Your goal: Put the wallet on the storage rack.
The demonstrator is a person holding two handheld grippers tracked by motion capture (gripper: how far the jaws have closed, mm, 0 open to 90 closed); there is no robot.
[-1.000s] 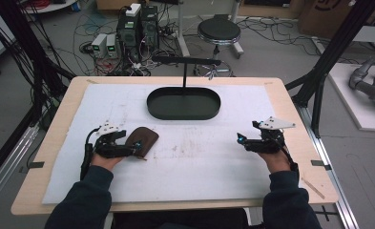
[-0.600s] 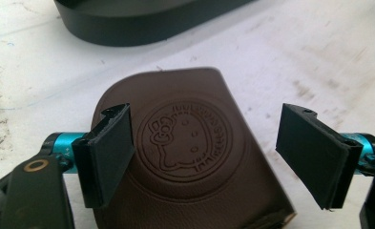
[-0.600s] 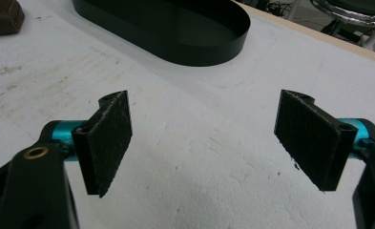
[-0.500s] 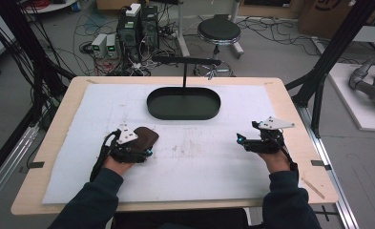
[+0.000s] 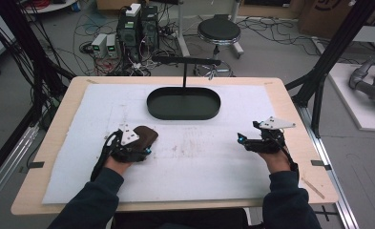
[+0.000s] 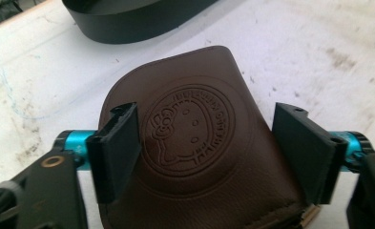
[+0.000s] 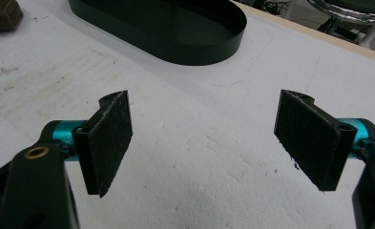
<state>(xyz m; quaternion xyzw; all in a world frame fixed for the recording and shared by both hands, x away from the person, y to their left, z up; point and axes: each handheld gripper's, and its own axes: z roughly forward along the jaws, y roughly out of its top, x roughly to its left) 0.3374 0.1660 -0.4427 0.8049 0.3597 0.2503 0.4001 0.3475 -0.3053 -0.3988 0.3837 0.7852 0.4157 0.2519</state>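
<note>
A brown leather wallet with an embossed round cartoon stamp lies flat on the white mat, left of centre. My left gripper reaches over it from the near side. In the left gripper view the wallet sits between the two black jaws of the left gripper. Those jaws have just been closing in on it. The left pad overlaps the wallet's edge and the right pad stands at its other edge, without a clear squeeze. My right gripper rests at the right of the mat; in its own view the right gripper is open over bare mat.
A black oval tray stands at the back middle of the mat, with a thin black T-shaped stand rising from it. The white mat covers most of the wooden table. The tray's wall lies ahead of the right gripper.
My left hand has slid right onto the wallet, and its jaws have narrowed around it. The right hand has stayed where it was.
</note>
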